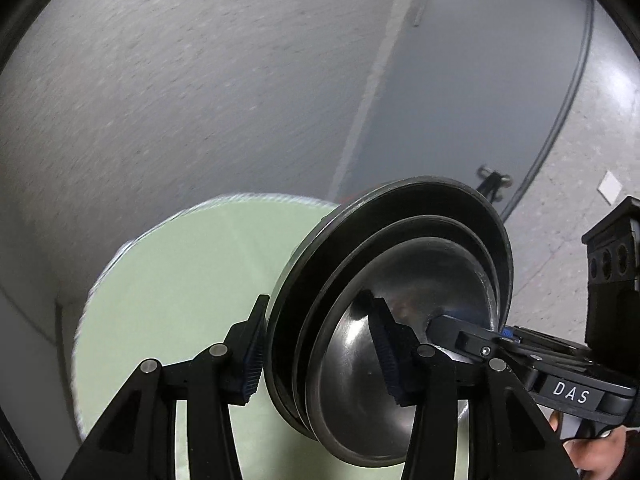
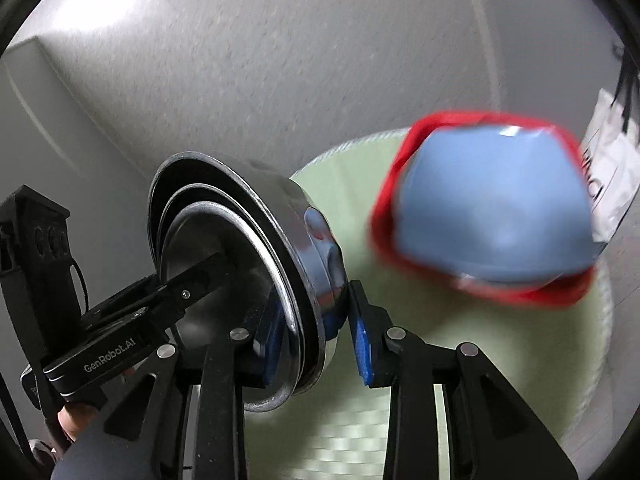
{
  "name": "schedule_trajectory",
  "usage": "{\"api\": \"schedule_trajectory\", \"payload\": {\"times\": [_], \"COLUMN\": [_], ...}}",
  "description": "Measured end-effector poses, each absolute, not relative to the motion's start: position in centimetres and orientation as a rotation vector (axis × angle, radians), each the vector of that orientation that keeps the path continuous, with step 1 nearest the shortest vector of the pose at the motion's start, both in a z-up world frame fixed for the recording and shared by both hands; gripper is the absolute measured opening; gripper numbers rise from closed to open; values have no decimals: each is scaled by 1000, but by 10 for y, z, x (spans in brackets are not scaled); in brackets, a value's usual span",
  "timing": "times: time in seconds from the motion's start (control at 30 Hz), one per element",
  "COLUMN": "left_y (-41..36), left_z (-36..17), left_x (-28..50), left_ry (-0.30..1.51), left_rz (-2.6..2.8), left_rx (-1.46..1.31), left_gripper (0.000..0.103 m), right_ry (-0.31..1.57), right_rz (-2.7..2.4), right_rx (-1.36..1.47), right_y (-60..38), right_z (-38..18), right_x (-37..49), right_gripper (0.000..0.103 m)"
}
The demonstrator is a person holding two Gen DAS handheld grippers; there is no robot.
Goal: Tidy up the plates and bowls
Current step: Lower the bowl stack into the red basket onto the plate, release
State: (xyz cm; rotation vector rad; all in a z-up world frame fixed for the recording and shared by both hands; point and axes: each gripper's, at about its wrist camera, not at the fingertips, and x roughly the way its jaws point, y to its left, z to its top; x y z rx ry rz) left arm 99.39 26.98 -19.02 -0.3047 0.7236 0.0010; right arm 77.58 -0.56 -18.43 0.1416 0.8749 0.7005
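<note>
Your left gripper (image 1: 320, 354) is clamped on the rim of the bowls (image 1: 404, 280), one finger inside and one outside. Your right gripper (image 2: 312, 344) grips the opposite rim the same way. Both grippers point downward, facing each other across the bowls.

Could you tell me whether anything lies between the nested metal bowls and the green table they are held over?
Nothing visible does: both tools grip the nested metal bowls at the rim, over bare green table. The blue-and-red dishes sit off to one side.
</note>
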Motion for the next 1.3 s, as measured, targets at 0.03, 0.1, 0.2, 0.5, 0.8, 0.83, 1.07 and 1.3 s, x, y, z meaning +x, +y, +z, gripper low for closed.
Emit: {"api": "schedule_trajectory", "payload": {"times": [0.03,0.1,0.2,0.5,0.8,0.83,1.07,1.3], "left_y": [260,244,227,205,195,194,181,178], "left_z": [-188,-186,-190,-237,-264,-265,-261,-235], "left_x": [1005,1029,1060,1140,1177,1179,1174,1136], "left_ry": [720,723,739,872,937,937,930,845], "left_rz": [-9,-25,-43,-38,9,14,18,71], "left_rx": [-299,-300,-299,-276,-265,-259,-243,-247], "left_gripper": [45,45,45,43,43,43,48,75], "right_ry": [865,849,855,952,1001,1000,963,877], "right_rz": [689,666,633,575,553,549,539,545], "right_rx": [141,149,152,168,122,116,90,60], "right_y": [-15,-34,-59,-100,-115,-114,-114,-118], "right_z": [-179,-170,-166,-192,-220,-220,-218,-198], "right_x": [783,800,831,896,919,920,923,902], "right_gripper": [30,30,30,30,30,30,35,61]}}
